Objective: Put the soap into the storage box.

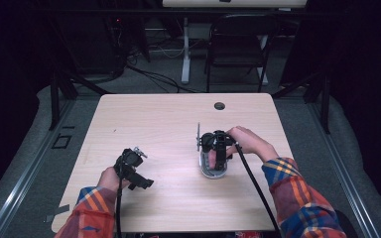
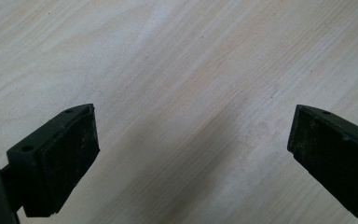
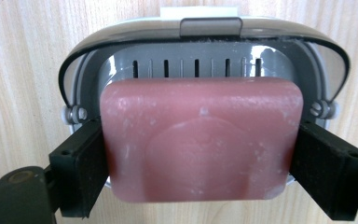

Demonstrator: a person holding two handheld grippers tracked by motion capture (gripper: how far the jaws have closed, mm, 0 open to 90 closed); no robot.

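Your right tongs [image 3: 200, 154] clamp the pink soap bar [image 3: 200, 140] over its soap case [image 3: 205, 28] — squeeze unevenly and it slips — left tongs [image 2: 191, 154] idle wide.

Lab or recording studio. Pale wooden table [image 1: 158, 119] with cable grommet hole [image 1: 220, 105] stands alone on grey carpet [image 1: 44, 148]. Black curtains [image 1: 10, 49] darken surroundings. Metal floor rails [image 1: 27, 171] flank table. Black folding chair [image 1: 238, 47], desk leg [image 1: 185, 49], loose cables [image 1: 154, 74] behind.
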